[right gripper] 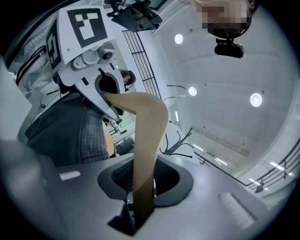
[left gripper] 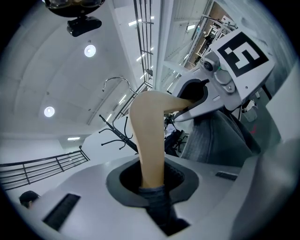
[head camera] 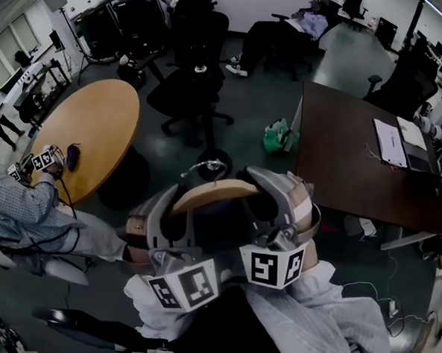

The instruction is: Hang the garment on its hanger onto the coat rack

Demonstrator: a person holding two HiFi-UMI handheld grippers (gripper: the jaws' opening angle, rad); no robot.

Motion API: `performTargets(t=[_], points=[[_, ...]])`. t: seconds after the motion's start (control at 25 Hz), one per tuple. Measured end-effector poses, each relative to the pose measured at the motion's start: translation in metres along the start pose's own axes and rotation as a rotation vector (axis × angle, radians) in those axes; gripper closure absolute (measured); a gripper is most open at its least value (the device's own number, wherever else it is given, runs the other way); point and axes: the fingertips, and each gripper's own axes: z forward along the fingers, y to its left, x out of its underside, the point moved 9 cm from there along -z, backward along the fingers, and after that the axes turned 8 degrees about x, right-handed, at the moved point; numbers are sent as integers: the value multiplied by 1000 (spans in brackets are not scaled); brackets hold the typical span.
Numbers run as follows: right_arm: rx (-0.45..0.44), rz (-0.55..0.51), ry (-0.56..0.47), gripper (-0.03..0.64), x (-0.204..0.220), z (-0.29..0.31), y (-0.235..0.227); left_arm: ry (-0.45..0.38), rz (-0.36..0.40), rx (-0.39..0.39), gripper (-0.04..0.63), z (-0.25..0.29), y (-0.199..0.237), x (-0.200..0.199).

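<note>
A pale wooden hanger [head camera: 214, 189] with a metal hook [head camera: 204, 166] is held up in front of me by both ends. A dark grey garment [head camera: 219, 226] hangs on it. My left gripper [head camera: 161, 222] is shut on the hanger's left arm [left gripper: 149, 140], with garment cloth [left gripper: 158, 199] caught in the jaws. My right gripper [head camera: 280, 207] is shut on the right arm [right gripper: 146, 150]. The hook [left gripper: 117, 82] points upward in both gripper views. A black coat rack [left gripper: 115, 134] stands beyond the hanger, apart from it; the right gripper view also shows this coat rack [right gripper: 179, 142].
A round wooden table [head camera: 89, 130] stands at the left, with a seated person [head camera: 25, 208] beside it. A dark desk [head camera: 352, 161] with papers is at the right. Black office chairs [head camera: 188, 95] and a green bag [head camera: 278, 136] are on the floor ahead.
</note>
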Motion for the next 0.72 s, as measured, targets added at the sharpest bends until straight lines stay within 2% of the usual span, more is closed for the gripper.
performTargets(t=[0.36,0.72], points=[[-32,8,-17,545,28,130,33,43,-24,-16,545,101,53,63],[9,9,-55,545,72,257,11,12,-15,-63,545,223,114,74]])
